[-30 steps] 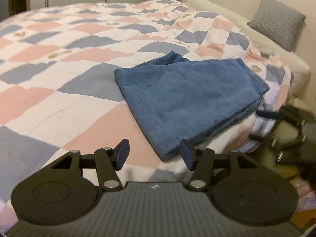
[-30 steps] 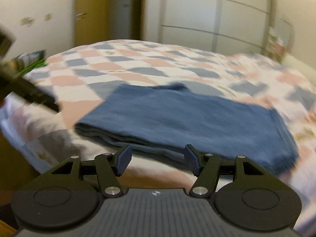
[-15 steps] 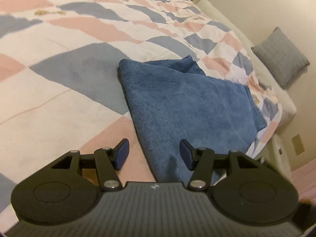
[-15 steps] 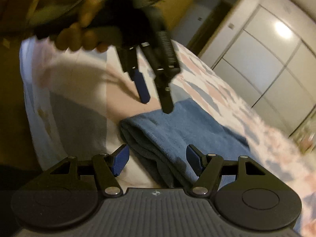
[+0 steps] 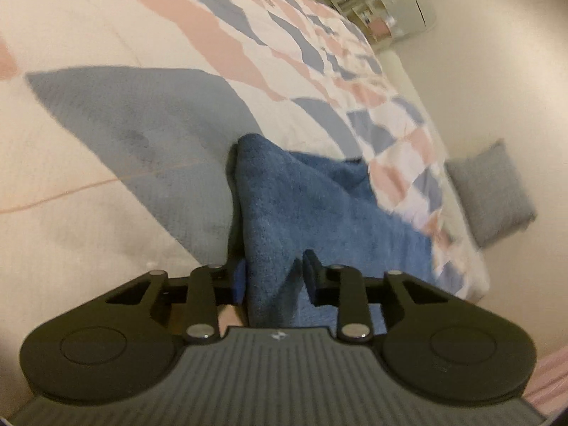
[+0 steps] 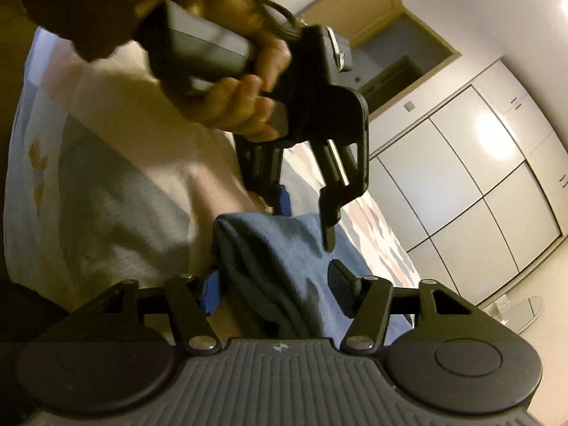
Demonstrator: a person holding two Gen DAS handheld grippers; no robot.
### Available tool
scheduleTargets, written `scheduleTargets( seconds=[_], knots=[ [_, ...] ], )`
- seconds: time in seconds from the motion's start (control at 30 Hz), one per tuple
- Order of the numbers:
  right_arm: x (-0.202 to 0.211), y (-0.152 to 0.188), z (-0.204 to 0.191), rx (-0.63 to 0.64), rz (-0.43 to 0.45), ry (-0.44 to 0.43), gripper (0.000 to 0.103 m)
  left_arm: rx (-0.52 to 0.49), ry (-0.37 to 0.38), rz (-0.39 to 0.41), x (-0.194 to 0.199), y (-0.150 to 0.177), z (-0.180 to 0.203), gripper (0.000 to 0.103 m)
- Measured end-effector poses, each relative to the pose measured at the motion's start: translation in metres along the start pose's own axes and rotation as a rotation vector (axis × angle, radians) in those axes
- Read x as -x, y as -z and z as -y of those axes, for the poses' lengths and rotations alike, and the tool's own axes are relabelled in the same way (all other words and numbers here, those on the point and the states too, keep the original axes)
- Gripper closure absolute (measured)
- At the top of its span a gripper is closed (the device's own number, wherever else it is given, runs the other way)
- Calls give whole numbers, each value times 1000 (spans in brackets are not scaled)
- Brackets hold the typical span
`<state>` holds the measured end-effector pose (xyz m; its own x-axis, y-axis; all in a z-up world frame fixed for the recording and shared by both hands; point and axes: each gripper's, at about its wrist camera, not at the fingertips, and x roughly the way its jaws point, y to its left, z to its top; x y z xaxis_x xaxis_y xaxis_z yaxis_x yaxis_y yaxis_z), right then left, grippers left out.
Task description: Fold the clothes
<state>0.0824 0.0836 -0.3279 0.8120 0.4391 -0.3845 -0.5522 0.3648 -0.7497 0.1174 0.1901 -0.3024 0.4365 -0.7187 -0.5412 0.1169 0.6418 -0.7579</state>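
A folded blue cloth (image 5: 319, 213) lies on the patchwork bedspread (image 5: 106, 124) near the bed's edge. My left gripper (image 5: 275, 277) straddles the cloth's folded edge with its jaws still apart, one finger under the edge and one on top. In the right wrist view the same cloth (image 6: 277, 259) lies between the fingers of my right gripper (image 6: 277, 287), which is open around the thick fold. The left gripper (image 6: 305, 213), held by a hand, shows there from the side with its tips on the cloth's far end.
A grey cushion (image 5: 493, 191) rests on the bench beside the bed. White wardrobe doors (image 6: 479, 184) stand behind the bed. The bed's near edge (image 6: 42, 163) drops off at the left of the right wrist view.
Both grippers have moved in onto the cloth. The edge now sits between each pair of fingers, and the left jaws have narrowed somewhat.
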Motion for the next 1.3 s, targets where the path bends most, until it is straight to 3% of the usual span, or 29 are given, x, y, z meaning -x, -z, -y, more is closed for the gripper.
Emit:
scheduleTargets(
  seconds=[0.17, 0.37, 0.53, 0.7, 0.83, 0.93, 1.0, 1.03, 1.1, 1.2, 1.3],
  knots=[
    [4, 0, 13, -71, 26, -23, 72, -49, 11, 28, 13, -3, 20, 92],
    [27, 12, 84, -449, 101, -49, 88, -176, 40, 87, 23, -7, 90, 93],
    [63, 40, 140, -717, 138, 35, 91, -315, 98, 115, -2, -3, 178, 90],
    [112, 106, 201, -957, 139, 174, 92, -382, 237, 74, -65, 5, 268, 81],
    [149, 183, 238, -1195, 86, 272, 91, -453, 276, 28, -110, 24, 313, 83],
    [150, 255, 246, -1454, -11, 287, 91, -538, 183, -21, -133, 46, 308, 83],
    [144, 306, 242, -1673, -77, 225, 90, -576, 85, -70, -150, 60, 292, 83],
    [140, 323, 238, -1763, -74, 182, 90, -586, 46, -93, -158, 66, 284, 83],
    [142, 346, 236, -1904, 19, 98, 81, -582, -8, -110, -167, 76, 267, 83],
    [143, 354, 250, -1951, 96, 42, 66, -565, -24, -94, -174, 82, 250, 84],
    [133, 350, 271, -1908, 91, 45, 68, -566, -19, -79, -172, 81, 250, 84]
  ],
)
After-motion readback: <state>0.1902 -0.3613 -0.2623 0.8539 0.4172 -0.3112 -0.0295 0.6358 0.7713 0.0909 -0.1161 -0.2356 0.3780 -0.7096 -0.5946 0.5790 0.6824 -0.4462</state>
